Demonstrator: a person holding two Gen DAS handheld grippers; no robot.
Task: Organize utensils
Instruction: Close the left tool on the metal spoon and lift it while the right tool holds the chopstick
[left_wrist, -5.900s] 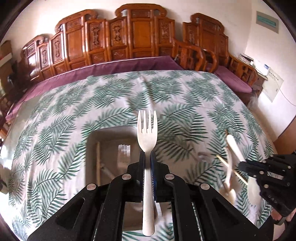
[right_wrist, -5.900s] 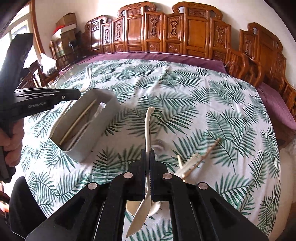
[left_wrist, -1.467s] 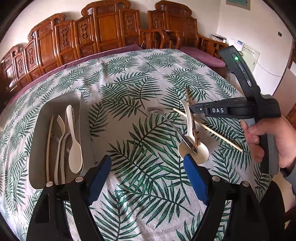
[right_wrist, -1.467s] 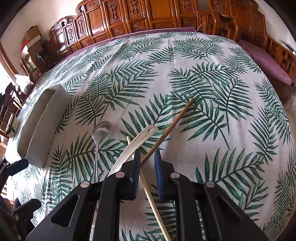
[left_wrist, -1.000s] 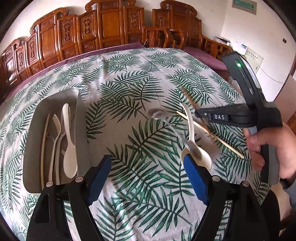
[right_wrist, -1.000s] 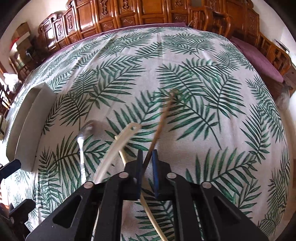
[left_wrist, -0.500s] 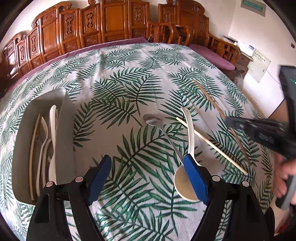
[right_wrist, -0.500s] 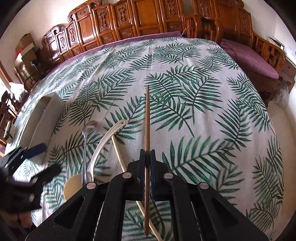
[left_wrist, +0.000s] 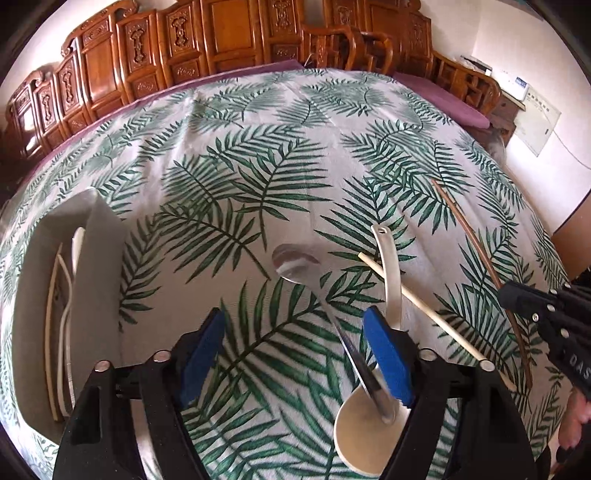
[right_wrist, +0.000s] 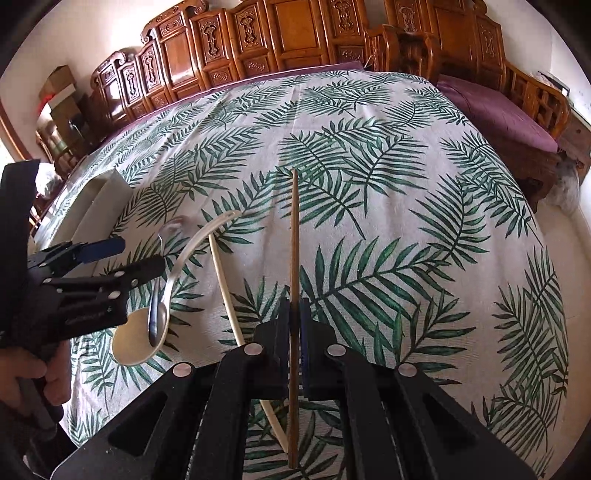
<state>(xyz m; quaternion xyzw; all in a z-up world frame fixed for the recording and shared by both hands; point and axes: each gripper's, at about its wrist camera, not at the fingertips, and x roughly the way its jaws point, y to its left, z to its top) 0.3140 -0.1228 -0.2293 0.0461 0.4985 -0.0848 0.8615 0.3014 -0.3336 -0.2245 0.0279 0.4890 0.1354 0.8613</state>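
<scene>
My right gripper (right_wrist: 294, 321) is shut on a brown chopstick (right_wrist: 294, 236) and holds it above the cloth; the stick also shows in the left wrist view (left_wrist: 469, 229). My left gripper (left_wrist: 295, 339) is open and empty, low over a metal spoon (left_wrist: 295, 264) whose handle lies on a cream ladle (left_wrist: 391, 280). A pale chopstick (left_wrist: 424, 310) lies across the ladle's handle. A grey tray (left_wrist: 99, 258) at the left holds several cream utensils (left_wrist: 64, 295).
The table is covered with a palm-leaf cloth (right_wrist: 406, 206). Carved wooden chairs (right_wrist: 258, 48) stand along the far edge. The tray (right_wrist: 99, 206) sits near the table's left edge.
My right gripper closed on the brown chopstick and lifted it off the pile. My left gripper moved lower and nearer to the metal spoon and ladle, still open.
</scene>
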